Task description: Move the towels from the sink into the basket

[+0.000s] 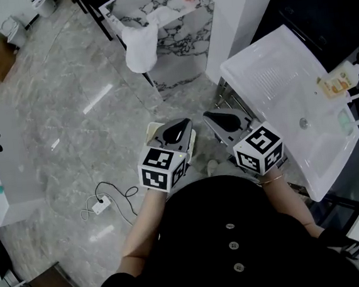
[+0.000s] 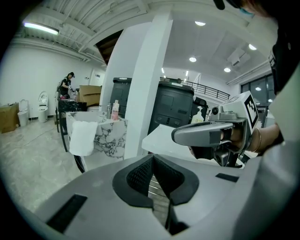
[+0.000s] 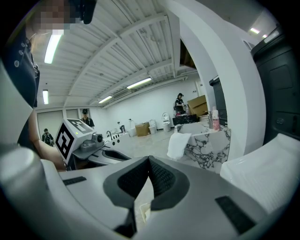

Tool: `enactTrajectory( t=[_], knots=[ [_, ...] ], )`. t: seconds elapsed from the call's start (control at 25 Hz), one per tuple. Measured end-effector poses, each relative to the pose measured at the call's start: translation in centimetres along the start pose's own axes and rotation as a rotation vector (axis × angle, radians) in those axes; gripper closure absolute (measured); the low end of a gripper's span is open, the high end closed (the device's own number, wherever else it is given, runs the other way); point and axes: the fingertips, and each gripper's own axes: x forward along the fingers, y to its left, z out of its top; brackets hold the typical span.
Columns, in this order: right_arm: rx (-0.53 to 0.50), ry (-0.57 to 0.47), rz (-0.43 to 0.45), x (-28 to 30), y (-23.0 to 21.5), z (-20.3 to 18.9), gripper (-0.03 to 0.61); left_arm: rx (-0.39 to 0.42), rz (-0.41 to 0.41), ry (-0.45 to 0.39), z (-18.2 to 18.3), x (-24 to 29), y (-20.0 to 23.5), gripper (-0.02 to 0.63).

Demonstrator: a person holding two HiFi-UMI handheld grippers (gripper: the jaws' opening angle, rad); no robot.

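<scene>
A white towel (image 1: 140,45) hangs over the front edge of the marble sink (image 1: 180,51) at the top of the head view, and more white cloth (image 1: 162,14) lies bunched in its bowl. The same towel (image 2: 83,137) shows far off in the left gripper view, and the towel (image 3: 178,144) also in the right gripper view. My left gripper (image 1: 177,132) and right gripper (image 1: 225,121) are held side by side close to my body, well short of that sink. Both are shut with nothing between their jaws. A pale boxy thing (image 1: 155,131) on the floor is mostly hidden under the left gripper.
A white washbasin (image 1: 288,91) with a soap bottle (image 1: 338,81) stands close on the right. A white pillar (image 1: 236,14) rises between it and the marble sink. A long white counter (image 1: 11,168) runs along the left. A power strip with its cable (image 1: 100,206) lies on the floor.
</scene>
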Motion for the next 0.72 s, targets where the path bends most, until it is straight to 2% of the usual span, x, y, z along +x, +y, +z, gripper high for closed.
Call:
enactTrajectory(
  t=[0.44,0.72],
  knots=[
    [0.014,0.027,0.019,0.2,0.6,-1.6,0.577,0.023,-0.048,0.057,-1.1,0.6,-1.0,0.6],
    [0.027,0.053,0.004,0.1,0.3,-2.6,0.577,0.009,-0.05,0.054,-1.2,0.7,-1.1,0.6]
  ],
)
